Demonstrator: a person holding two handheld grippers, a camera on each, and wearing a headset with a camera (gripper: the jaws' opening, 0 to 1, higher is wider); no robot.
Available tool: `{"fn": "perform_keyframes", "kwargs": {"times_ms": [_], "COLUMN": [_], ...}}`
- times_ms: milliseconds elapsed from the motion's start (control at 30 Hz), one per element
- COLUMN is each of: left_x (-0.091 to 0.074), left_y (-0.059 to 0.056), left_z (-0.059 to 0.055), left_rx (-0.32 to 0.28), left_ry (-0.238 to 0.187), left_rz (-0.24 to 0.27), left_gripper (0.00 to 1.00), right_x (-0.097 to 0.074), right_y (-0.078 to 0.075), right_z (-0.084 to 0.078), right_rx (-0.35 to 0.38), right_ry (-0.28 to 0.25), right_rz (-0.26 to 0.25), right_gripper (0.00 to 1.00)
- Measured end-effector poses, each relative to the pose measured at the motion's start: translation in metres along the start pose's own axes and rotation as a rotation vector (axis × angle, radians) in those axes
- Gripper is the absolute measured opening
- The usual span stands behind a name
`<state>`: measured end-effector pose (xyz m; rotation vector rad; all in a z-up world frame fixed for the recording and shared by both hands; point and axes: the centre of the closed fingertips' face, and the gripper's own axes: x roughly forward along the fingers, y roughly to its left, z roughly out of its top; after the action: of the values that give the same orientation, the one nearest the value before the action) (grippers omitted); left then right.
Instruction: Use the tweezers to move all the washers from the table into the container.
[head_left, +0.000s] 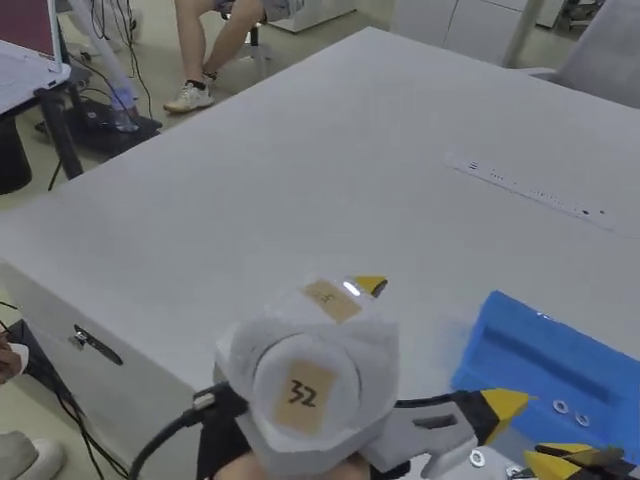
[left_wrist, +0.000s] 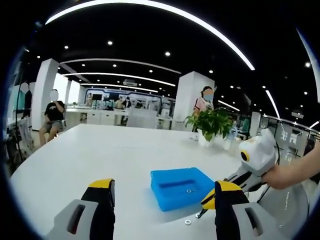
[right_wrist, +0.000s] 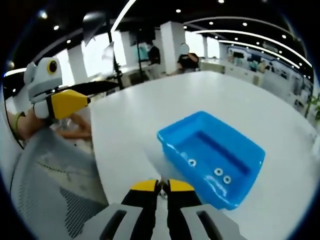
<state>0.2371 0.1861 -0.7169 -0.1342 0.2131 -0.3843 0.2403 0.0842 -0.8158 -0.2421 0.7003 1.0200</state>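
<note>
Blue plastic marks the goal: the container (right_wrist: 235, 192) sits on the table (head_left: 300, 170) with three washers (right_wrist: 218, 171) already lying on its floor. One loose washer (left_wrist: 188, 221) lies flat on the tabletop just beside the container's near wall, so the job looks close to done.

The right gripper (right_wrist: 160, 186) has its jaws pressed together on what appear to be the tweezers (left_wrist: 200, 213), a thin dark tool whose tip points down near that loose washer. The left gripper (left_wrist: 163, 186) is spread wide and holds nothing.

The likely trouble is the pick itself. A thin, flat washer on a smooth top gives the tweezer tips little to bite, so it may skate away or flick free. The table edge looks near on the person's side, so it could drop to the floor. Nothing steadies the container, and a nudge could slide it.

The tabletop is pale grey, matte and bare. Around it is an open office with a black ceiling, spotlights, white columns, a potted plant (left_wrist: 212, 122) and seated people.
</note>
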Motion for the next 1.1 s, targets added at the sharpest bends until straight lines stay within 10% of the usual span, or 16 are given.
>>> {"fn": "perform_keyframes", "kwargs": {"times_ms": [1100], "left_x": [0.003], "left_y": [-0.008], "left_z": [-0.01], "left_rx": [0.034], "left_ry": [0.05], "left_rz": [-0.045], "left_gripper": [0.82], "right_x": [-0.019], "right_y": [0.001], "right_z": [0.037], "right_rx": [0.015], "right_ry": [-0.067], "right_rz": [-0.061], "right_gripper": [0.03]}}
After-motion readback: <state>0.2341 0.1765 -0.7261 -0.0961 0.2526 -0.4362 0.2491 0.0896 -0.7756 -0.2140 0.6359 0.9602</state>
